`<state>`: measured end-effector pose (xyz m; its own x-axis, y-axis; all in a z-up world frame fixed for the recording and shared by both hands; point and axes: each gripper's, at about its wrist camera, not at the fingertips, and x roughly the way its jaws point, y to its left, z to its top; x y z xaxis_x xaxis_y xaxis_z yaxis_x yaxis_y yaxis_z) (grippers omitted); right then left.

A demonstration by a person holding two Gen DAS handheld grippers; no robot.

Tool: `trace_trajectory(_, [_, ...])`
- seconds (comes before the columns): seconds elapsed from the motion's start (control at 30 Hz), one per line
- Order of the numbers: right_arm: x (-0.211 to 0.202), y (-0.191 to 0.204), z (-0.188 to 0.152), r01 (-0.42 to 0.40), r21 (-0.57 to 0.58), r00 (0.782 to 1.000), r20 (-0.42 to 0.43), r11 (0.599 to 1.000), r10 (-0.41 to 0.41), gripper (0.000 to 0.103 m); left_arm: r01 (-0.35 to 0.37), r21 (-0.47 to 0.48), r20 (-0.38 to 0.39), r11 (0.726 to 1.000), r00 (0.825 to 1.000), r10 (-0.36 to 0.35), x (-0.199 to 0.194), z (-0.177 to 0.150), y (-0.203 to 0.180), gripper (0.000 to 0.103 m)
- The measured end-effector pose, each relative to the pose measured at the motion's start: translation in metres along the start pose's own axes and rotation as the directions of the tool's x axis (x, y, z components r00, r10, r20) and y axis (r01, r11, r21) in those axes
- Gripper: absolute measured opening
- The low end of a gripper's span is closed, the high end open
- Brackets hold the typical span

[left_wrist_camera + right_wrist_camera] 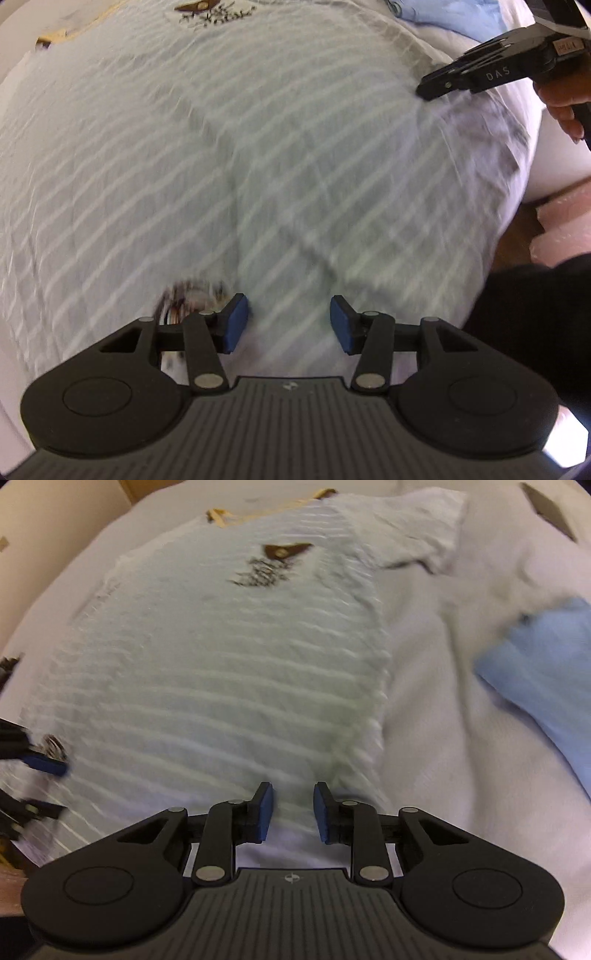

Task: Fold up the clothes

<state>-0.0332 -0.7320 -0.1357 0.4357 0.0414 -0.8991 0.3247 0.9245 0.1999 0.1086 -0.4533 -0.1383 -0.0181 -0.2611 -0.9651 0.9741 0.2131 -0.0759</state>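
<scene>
A pale mint T-shirt with thin white stripes (258, 155) (221, 672) lies spread flat on a white bed cover, its dark chest print (267, 566) and yellow collar (221, 517) at the far end. My left gripper (289, 325) hovers open over the shirt's near part, beside a blurred dark print (188, 299), with nothing between its blue pads. My right gripper (293, 812) is open just above the shirt's bottom right corner, pads apart and empty. In the left wrist view the right gripper (432, 88) points down at the shirt's right edge. Both views are motion-blurred.
A light blue garment (546, 686) lies on the white bed cover (443, 664) to the right of the shirt. A person's hand (561, 107) holds the right gripper, with a dark sleeve (535, 314) below it. Pink material (561, 229) sits beyond the bed's right edge.
</scene>
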Motion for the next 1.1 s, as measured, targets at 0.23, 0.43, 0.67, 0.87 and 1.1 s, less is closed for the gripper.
trace_trajectory(0.23, [-0.044, 0.051, -0.011, 0.149, 0.063, 0.983, 0.095, 0.987, -0.154, 0.029, -0.019, 0.033, 0.070, 0.999, 0.997, 0.017, -0.039, -0.056, 0.027, 0.042])
trace_trajectory(0.43, [-0.030, 0.181, -0.004, 0.040, -0.159, 0.981, 0.194, 0.987, -0.008, 0.027, -0.105, -0.023, 0.214, 0.994, 0.971, 0.108, -0.046, -0.063, 0.079, 0.042])
trace_trajectory(0.67, [0.003, 0.166, -0.032, 0.221, -0.092, 0.972, 0.099, 0.971, -0.212, 0.016, -0.108, 0.092, 0.229, 0.990, 0.970, 0.085, -0.028, -0.091, 0.100, 0.044])
trace_trajectory(0.87, [0.008, 0.167, -0.041, 0.271, -0.082, 0.962, 0.055, 0.959, -0.267, 0.021, -0.111, 0.066, 0.236, 0.992, 0.967, 0.093, -0.049, -0.106, 0.093, 0.040])
trace_trajectory(1.1, [0.033, 0.212, -0.022, 0.163, -0.259, 0.985, 0.091, 0.952, -0.144, 0.020, -0.047, 0.140, 0.279, 0.989, 0.960, 0.006, -0.041, -0.078, 0.046, 0.040])
